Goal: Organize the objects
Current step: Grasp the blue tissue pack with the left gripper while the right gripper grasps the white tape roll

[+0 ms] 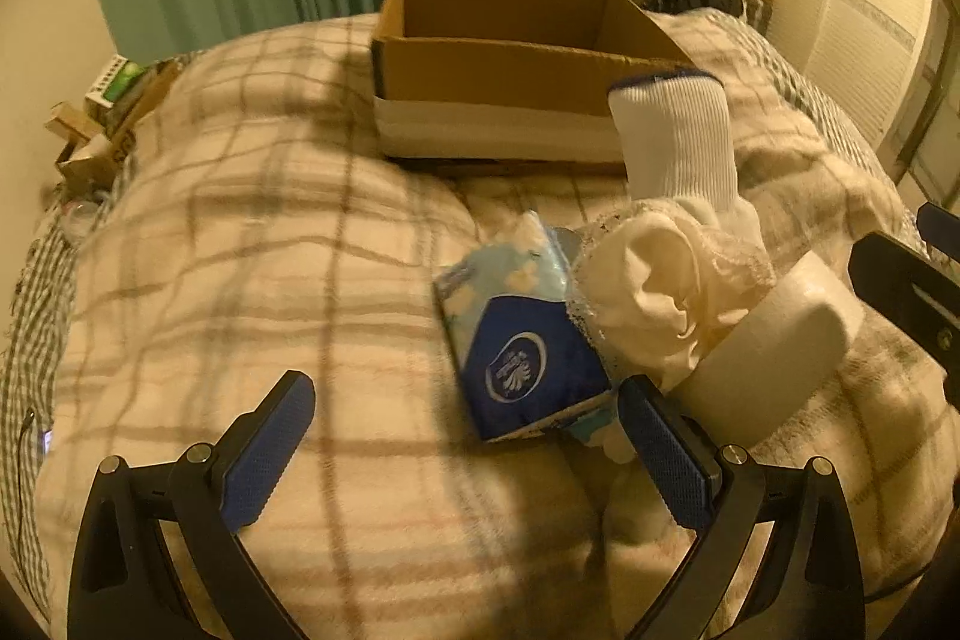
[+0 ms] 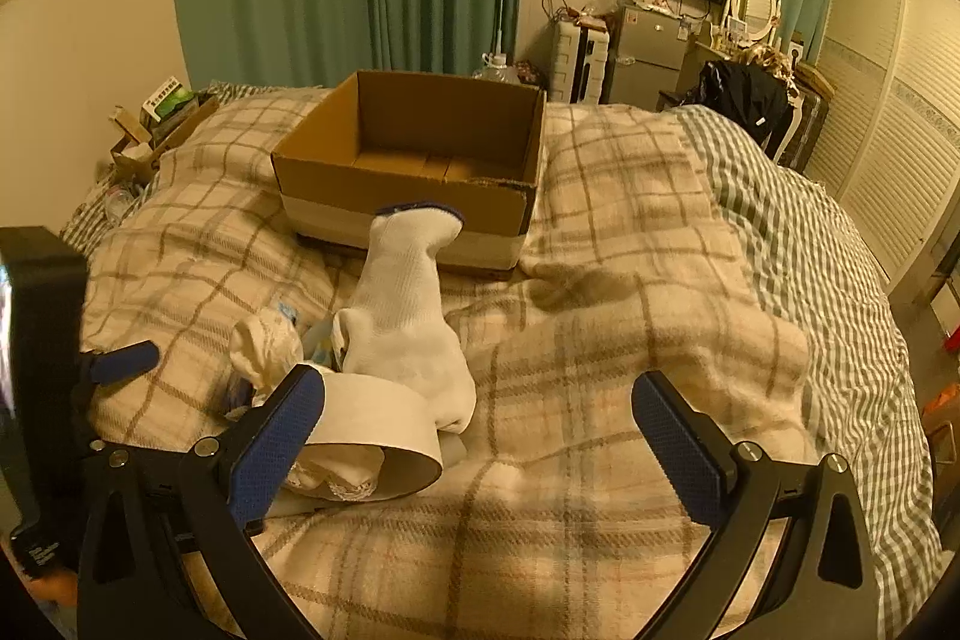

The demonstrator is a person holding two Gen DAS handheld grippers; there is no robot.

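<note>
An open, empty cardboard box (image 1: 510,58) stands on the plaid blanket; it also shows in the right wrist view (image 2: 414,172). In front of it lies a pile: a blue tissue pack (image 1: 522,346), a cream lace-edged cloth (image 1: 654,292), a white sock with a blue cuff (image 1: 678,142) (image 2: 408,304) and a white tape roll (image 1: 780,340) (image 2: 384,430). My left gripper (image 1: 462,454) is open and empty, just short of the tissue pack. My right gripper (image 2: 486,454) is open and empty, its left finger beside the tape roll.
The plaid blanket (image 2: 600,328) covers a bed with a checked sheet (image 2: 810,250). Small boxes and clutter (image 2: 150,130) sit at the far left of the bed. Green curtains, a fridge, a TV and a dresser stand behind.
</note>
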